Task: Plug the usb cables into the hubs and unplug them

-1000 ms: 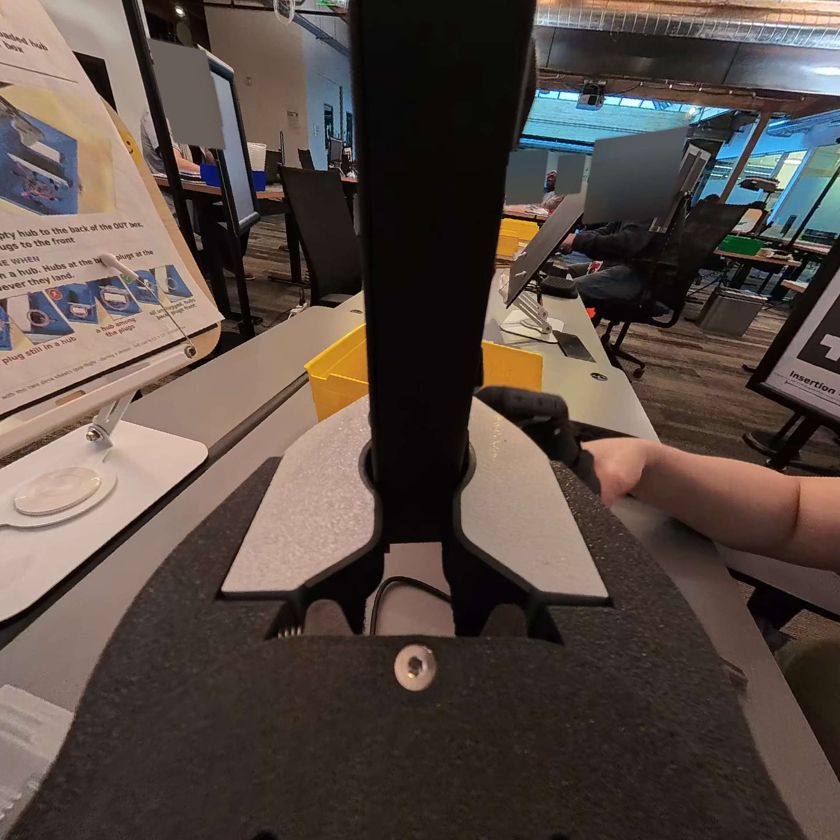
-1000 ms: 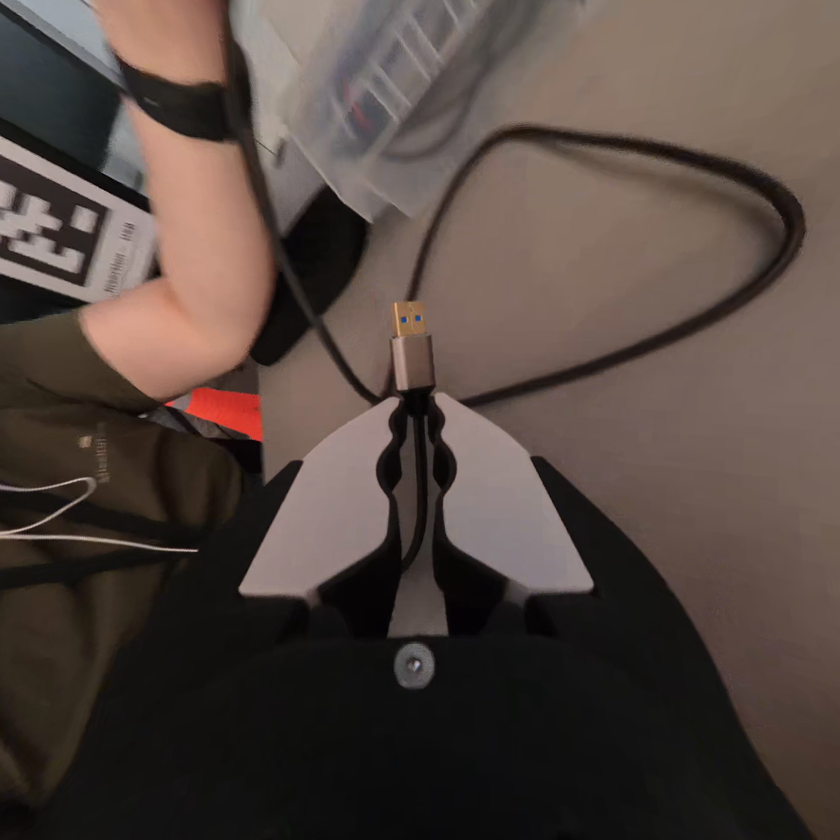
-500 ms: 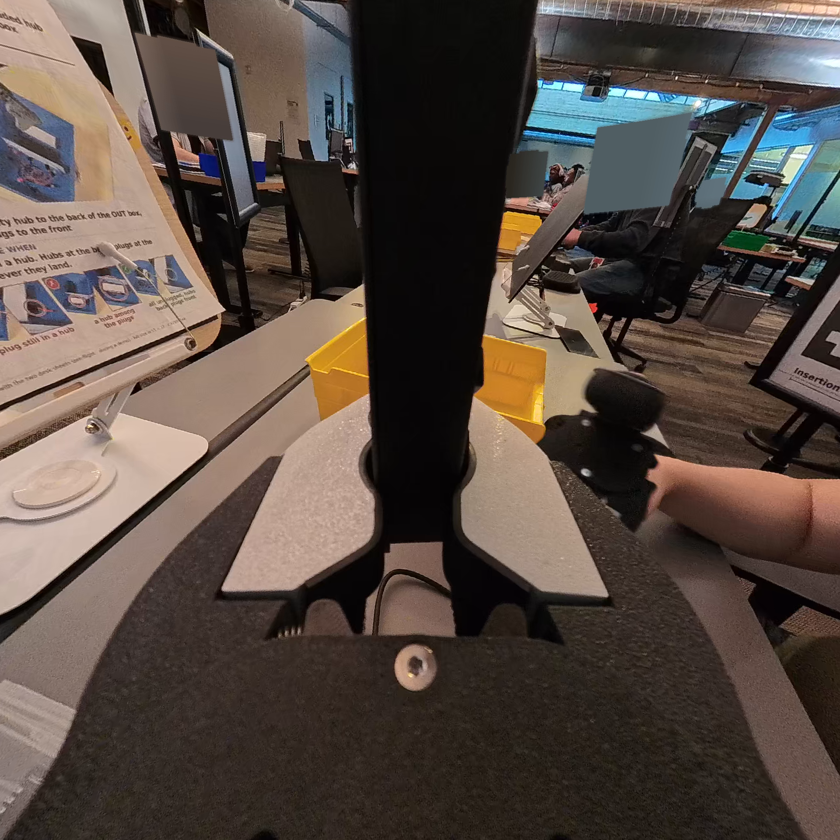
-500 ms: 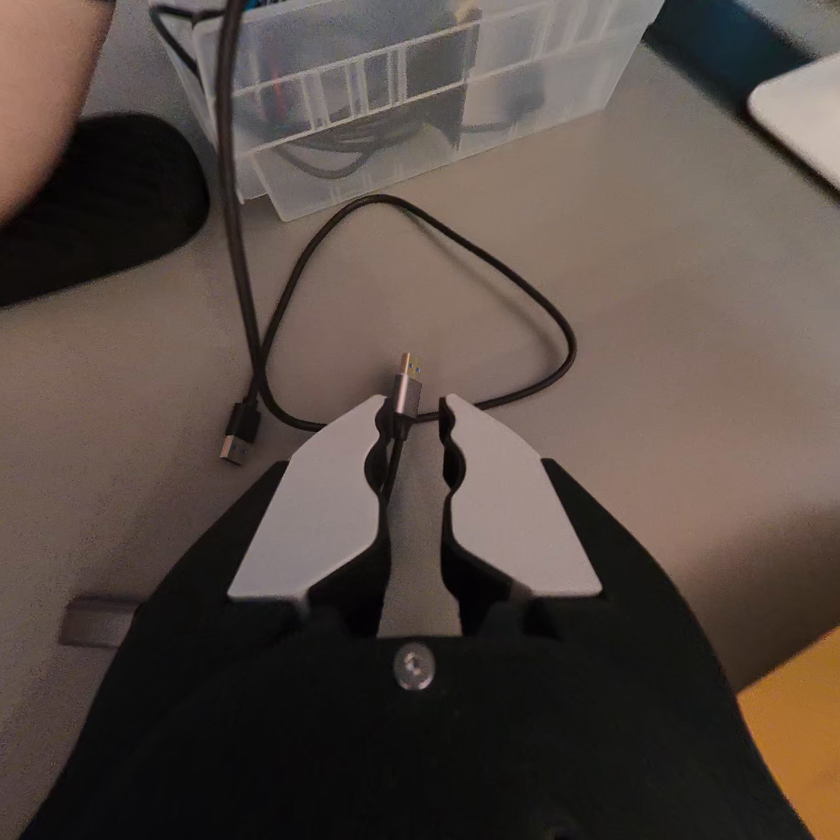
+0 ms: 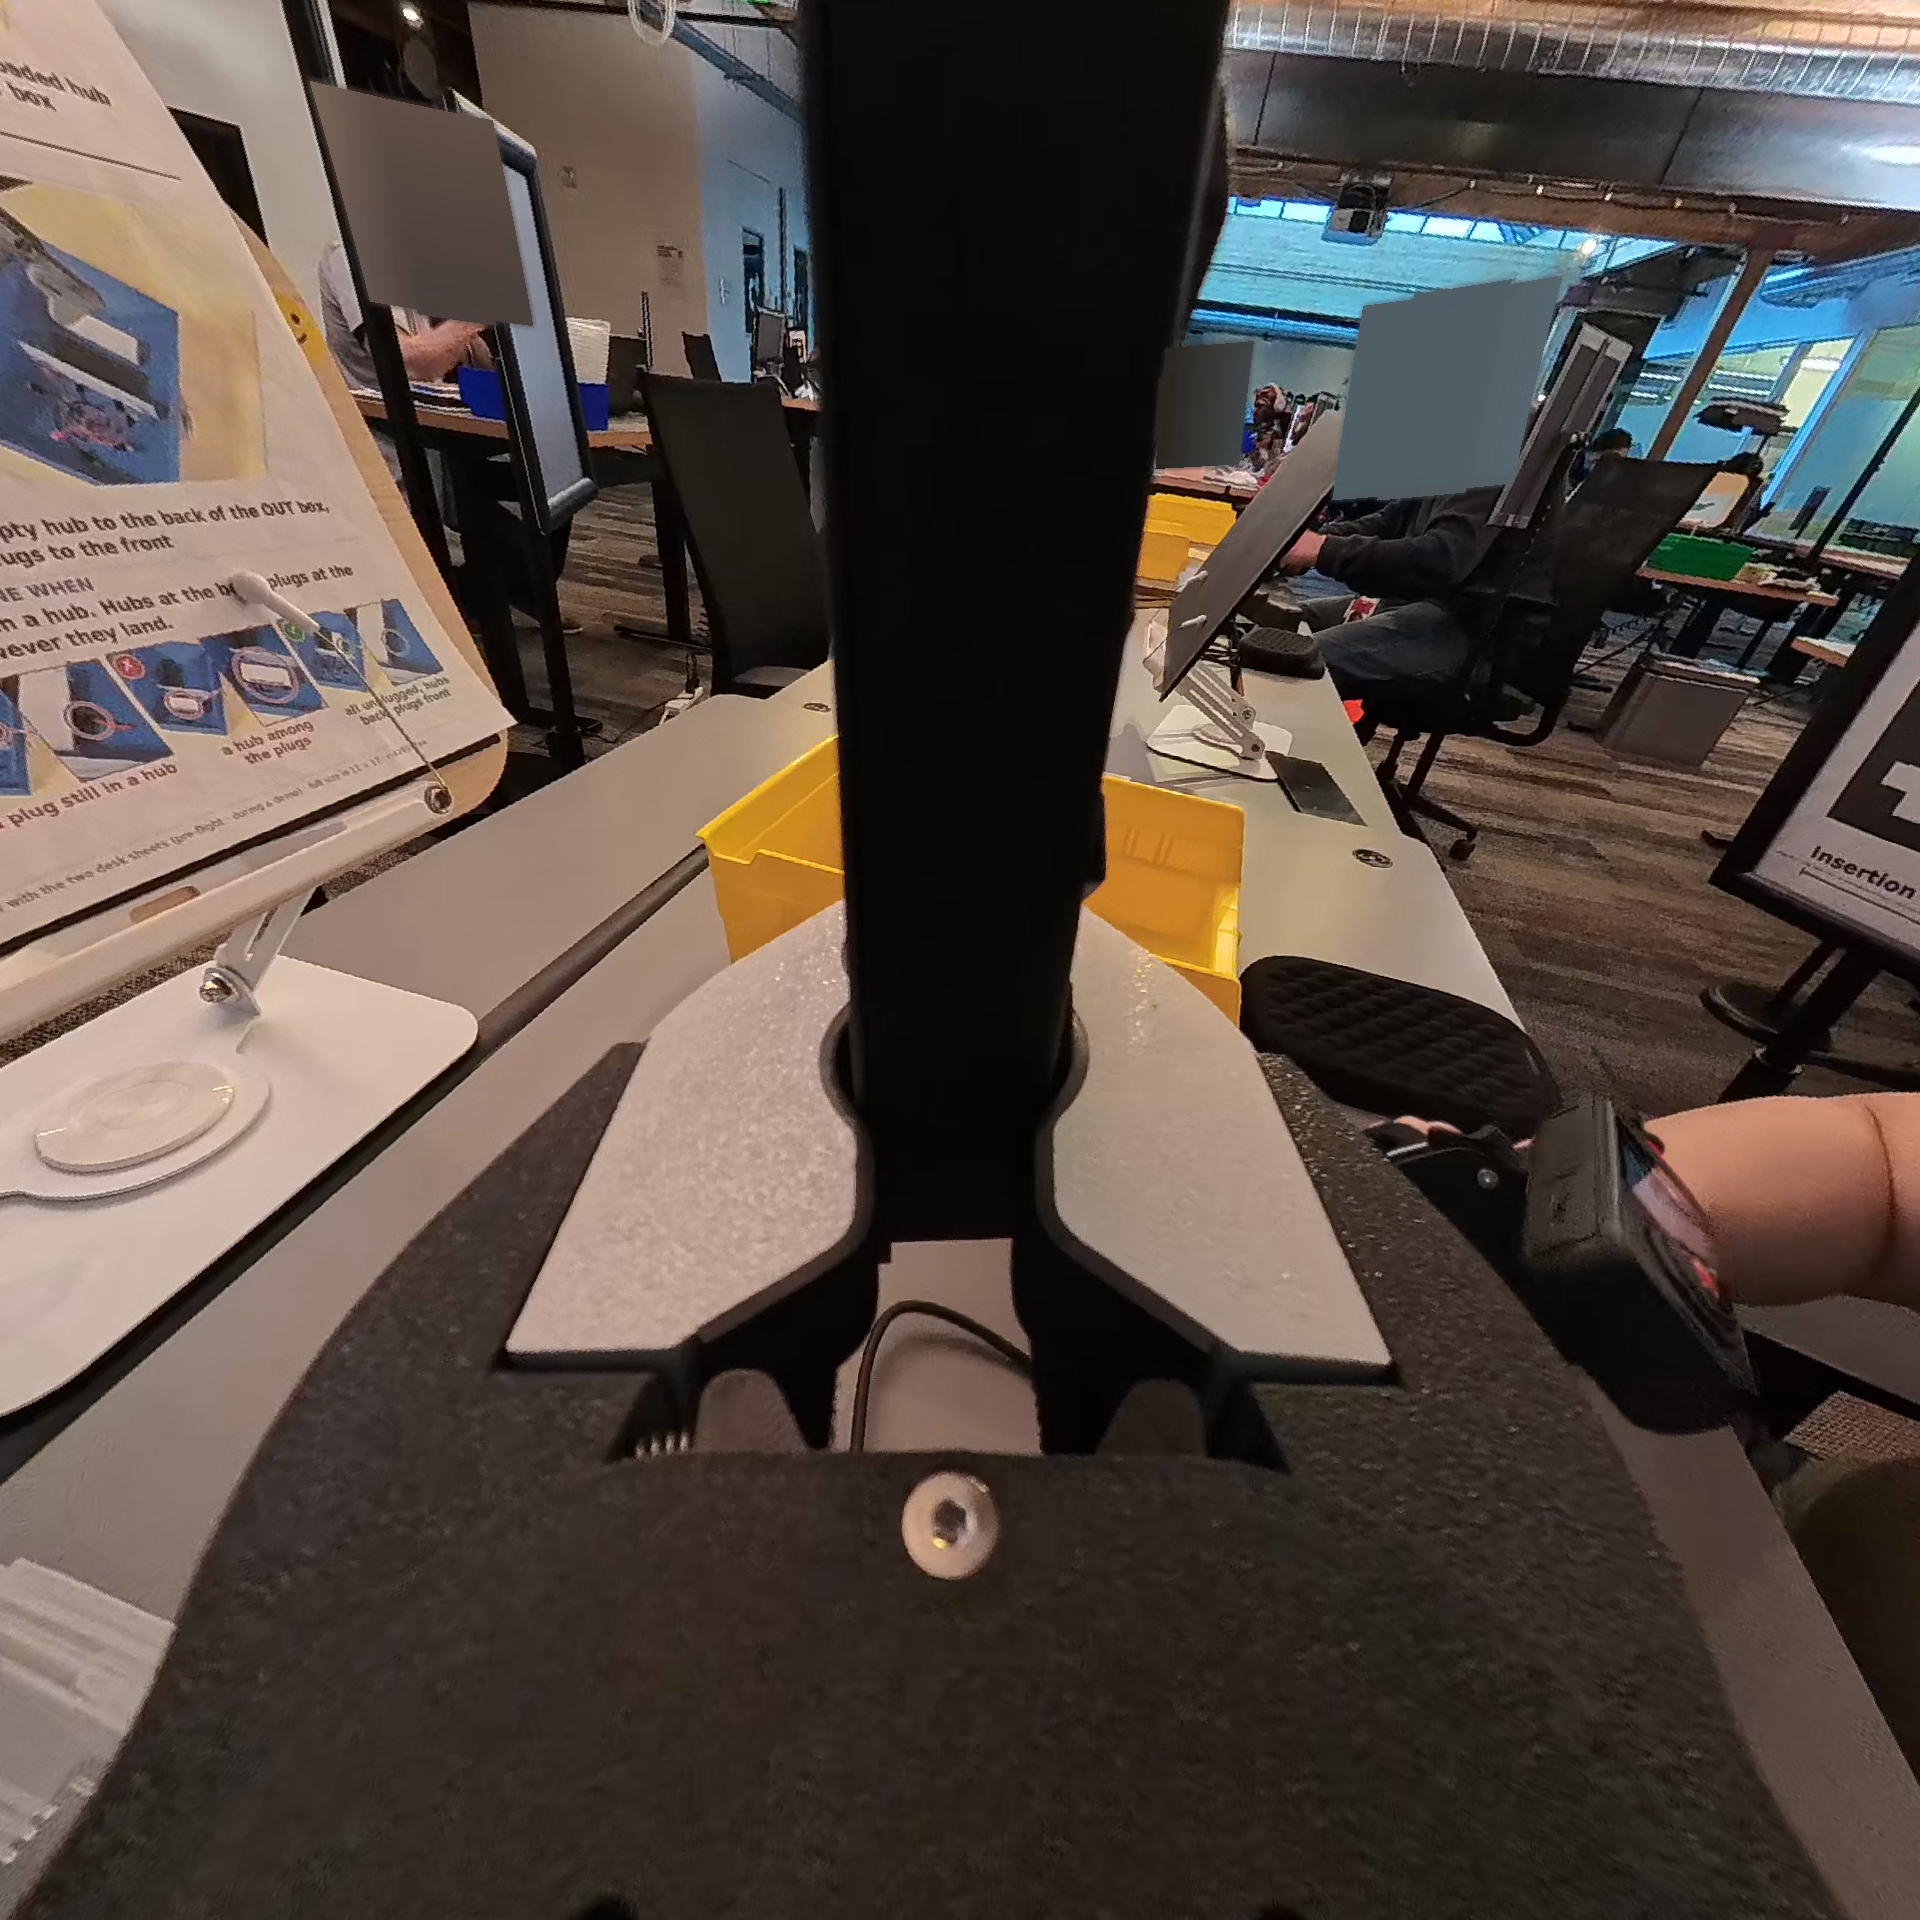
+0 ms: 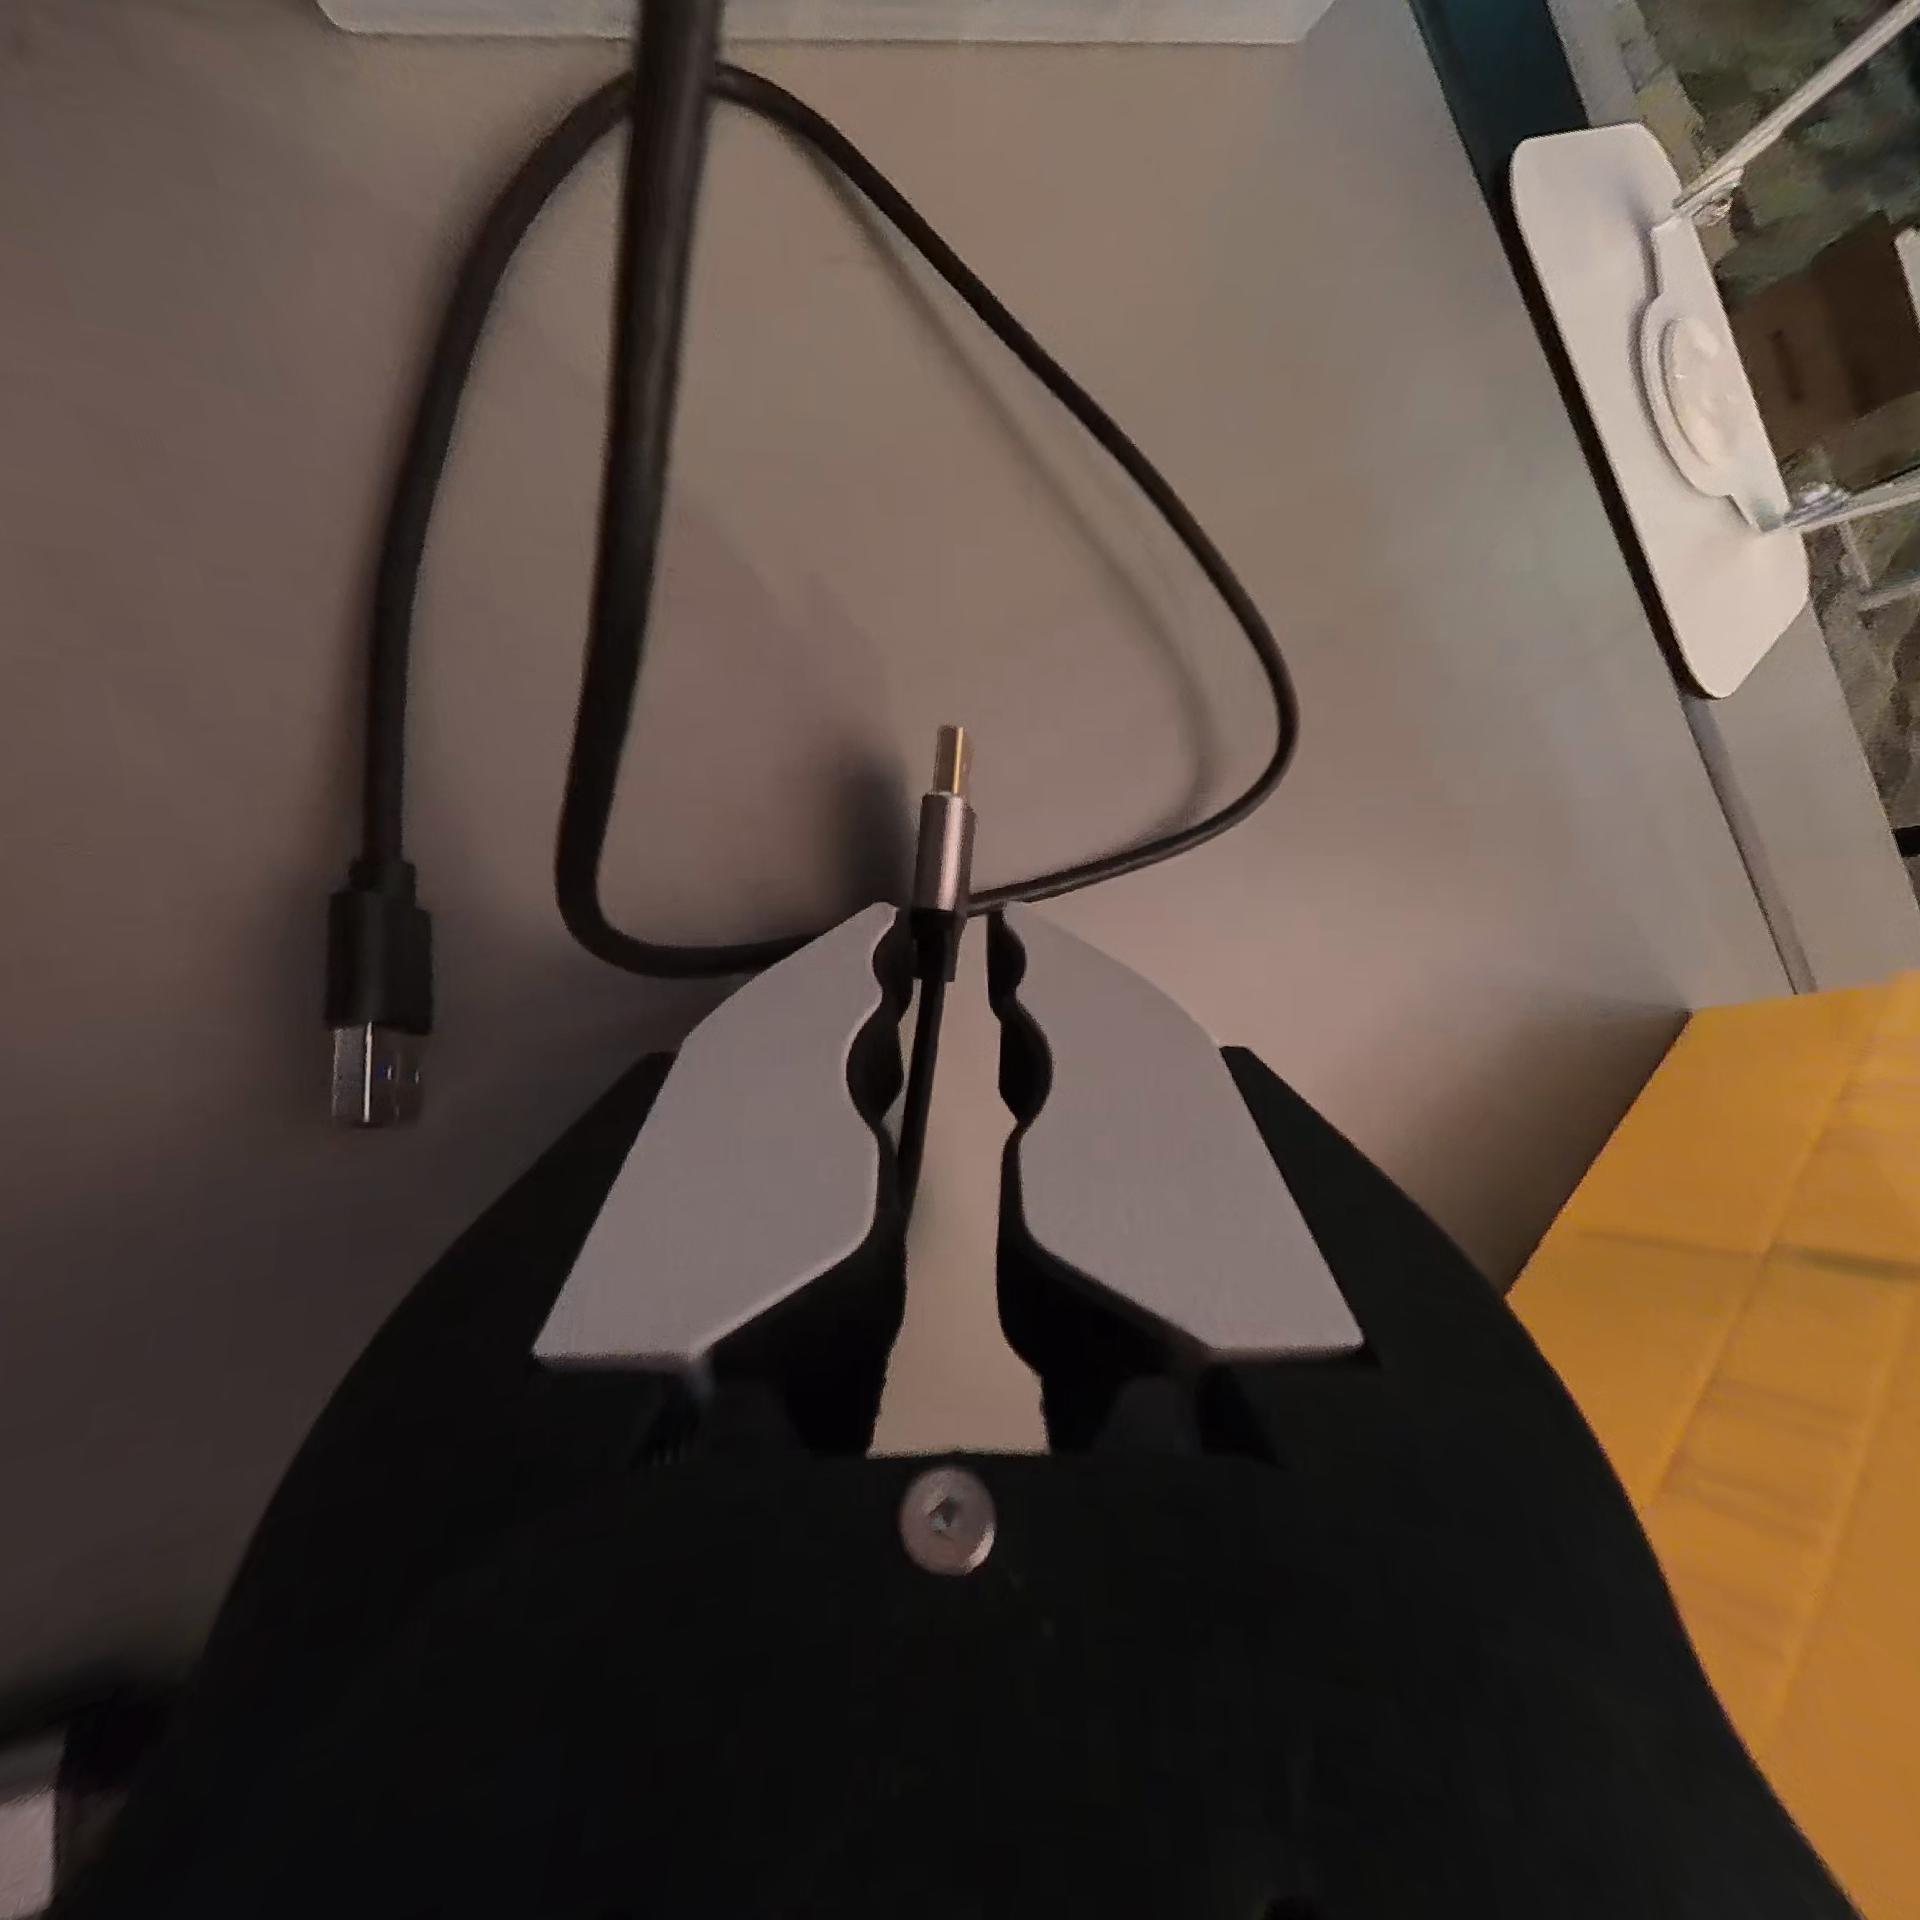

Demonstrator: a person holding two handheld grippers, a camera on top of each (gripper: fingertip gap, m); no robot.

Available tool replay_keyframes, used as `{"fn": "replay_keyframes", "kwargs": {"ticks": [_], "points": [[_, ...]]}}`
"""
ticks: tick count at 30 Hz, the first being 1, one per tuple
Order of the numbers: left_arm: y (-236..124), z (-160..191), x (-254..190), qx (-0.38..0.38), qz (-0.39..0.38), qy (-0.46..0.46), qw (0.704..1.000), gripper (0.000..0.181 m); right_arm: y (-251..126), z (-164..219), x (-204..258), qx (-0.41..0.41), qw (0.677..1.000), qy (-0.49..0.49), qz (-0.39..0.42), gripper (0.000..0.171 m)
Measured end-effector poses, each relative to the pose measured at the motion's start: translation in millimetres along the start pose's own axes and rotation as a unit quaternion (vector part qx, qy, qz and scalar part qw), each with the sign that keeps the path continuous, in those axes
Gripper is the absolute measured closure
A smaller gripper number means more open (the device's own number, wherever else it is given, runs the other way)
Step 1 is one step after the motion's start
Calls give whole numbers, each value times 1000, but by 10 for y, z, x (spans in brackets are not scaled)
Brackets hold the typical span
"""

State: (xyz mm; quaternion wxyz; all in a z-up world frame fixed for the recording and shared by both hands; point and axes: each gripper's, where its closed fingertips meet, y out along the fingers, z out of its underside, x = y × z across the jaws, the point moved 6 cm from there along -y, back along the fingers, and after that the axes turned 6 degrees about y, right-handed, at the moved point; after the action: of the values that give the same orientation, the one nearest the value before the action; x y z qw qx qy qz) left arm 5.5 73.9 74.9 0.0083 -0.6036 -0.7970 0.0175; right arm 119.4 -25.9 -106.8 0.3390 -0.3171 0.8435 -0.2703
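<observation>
Left gripper is clamped on a tall black hub that stands upright between its textured grey fingers and hides much of the room; its top is cut off. Right gripper has its jaws slightly parted around a thin black cable, whose grey metal USB plug pokes out just beyond the tips, gold end forward. That cable loops over the grey desk. A second, black-shelled plug lies to the left, blurred.

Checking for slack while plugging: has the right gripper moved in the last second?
Yes. The right gripper has swung toward the white stand base, which only now shows.
</observation>
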Motion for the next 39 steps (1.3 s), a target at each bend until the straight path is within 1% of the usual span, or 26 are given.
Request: {"fn": "replay_keyframes", "kwargs": {"ticks": [5,8,15,18,20,22,24,26,28,32,34,37,39], "points": [[-17,-15,0,-3,1,-1,1000,156,45,3,-11,12,999,-14,29,160],[-23,-21,2,-5,1,-1,1000,156,58,13,-14,12,999,-8,29,161],[-2,-11,-8,-1,5,0,1000,155,101,67,-116,13,998,60,-15,162],[10,-8,-17,2,5,2,1000,155,93,74,-134,6,997,72,-33,162],[14,-3,-17,6,3,6,1000,155,31,50,-146,-17,994,95,-58,162],[13,4,-12,11,-2,11,1000,155,-94,-20,-233,-54,985,140,-89,162],[16,16,-1,13,-8,14,1000,155,-245,-118,-342,-99,963,200,-150,162],[23,30,14,12,-15,17,1000,156,-420,-238,-471,-143,931,253,-221,163],[34,47,30,14,-22,20,999,156,-612,-378,-639,-184,903,285,-264,163],[51,60,55,14,-48,33,998,156,-1019,-725,-917,-245,858,304,-335,163],[61,48,46,11,-58,41,997,156,-1192,-901,-1007,-268,830,315,-374,163],[91,30,13,10,-68,54,996,155,-1385,-1124,-1082,-292,790,332,-425,163],[127,38,-5,15,-77,57,995,155,-1452,-1238,-1109,-303,775,341,-437,162]]}}
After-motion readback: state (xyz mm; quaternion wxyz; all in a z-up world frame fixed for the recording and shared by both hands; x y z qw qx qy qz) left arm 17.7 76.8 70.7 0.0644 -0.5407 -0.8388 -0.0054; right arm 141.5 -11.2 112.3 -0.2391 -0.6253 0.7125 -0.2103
